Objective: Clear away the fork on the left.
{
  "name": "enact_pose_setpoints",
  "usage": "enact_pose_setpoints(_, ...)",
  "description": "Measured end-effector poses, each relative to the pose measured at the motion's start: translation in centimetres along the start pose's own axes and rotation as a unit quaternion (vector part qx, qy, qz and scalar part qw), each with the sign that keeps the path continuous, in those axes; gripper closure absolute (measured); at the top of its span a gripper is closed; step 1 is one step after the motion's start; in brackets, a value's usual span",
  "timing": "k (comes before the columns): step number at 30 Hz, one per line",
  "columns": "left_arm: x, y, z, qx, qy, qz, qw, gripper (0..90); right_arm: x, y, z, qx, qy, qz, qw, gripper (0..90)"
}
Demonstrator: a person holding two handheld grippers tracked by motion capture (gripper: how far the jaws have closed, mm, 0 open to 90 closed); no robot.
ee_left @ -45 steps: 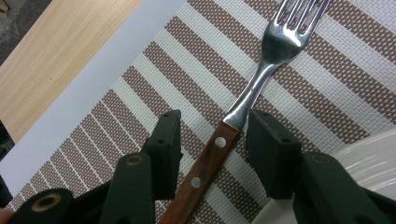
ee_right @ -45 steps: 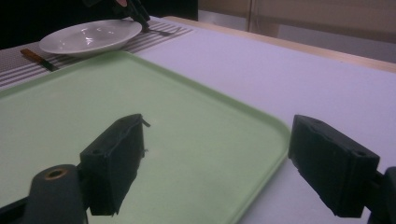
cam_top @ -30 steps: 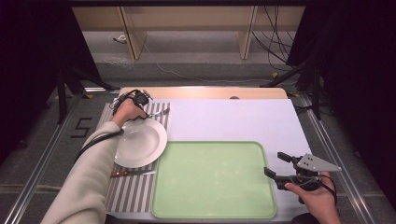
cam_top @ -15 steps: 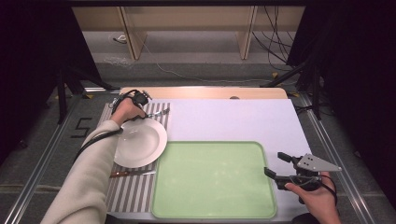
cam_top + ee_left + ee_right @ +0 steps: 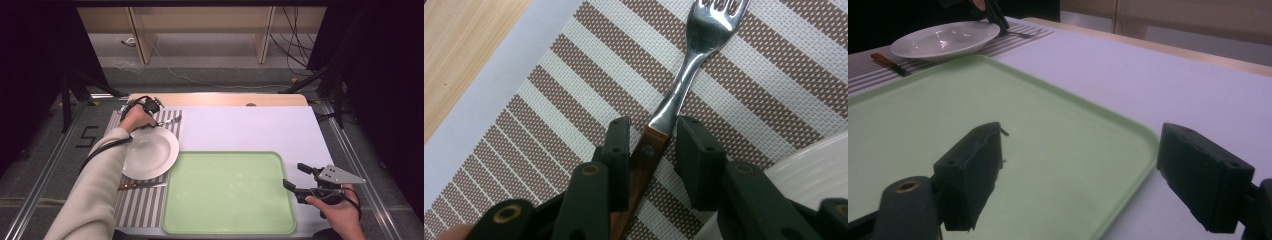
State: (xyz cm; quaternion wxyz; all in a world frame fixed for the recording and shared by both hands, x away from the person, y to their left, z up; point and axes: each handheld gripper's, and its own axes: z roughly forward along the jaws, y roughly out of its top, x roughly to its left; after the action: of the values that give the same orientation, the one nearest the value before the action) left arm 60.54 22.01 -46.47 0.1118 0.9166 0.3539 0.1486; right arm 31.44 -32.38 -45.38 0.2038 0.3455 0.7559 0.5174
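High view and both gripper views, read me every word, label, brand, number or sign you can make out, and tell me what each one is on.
"5": a large dark figure marked on the grey floor, left of the table in the high view.
Nothing else reads: the pale green plastic tray, round white plate, brown-and-white striped placemat and wooden-handled steel fork bear no visible lettering or marks.

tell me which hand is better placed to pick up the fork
Left. Its tongs straddle the fork at its wooden handle and have just been closing, one pad touching and a gap left at the other. The right tongs sit open by the tray's far corner.
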Motion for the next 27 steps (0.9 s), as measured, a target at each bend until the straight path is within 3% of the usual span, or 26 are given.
enact_pose_setpoints(27, -0.26, 0.36, 0.00, 0.017, -0.002, 0.036, 0.9992, 74.3, -0.01, -0.01, -0.01, 0.001, 0.000, 0.001, 1.0000, 19.4)
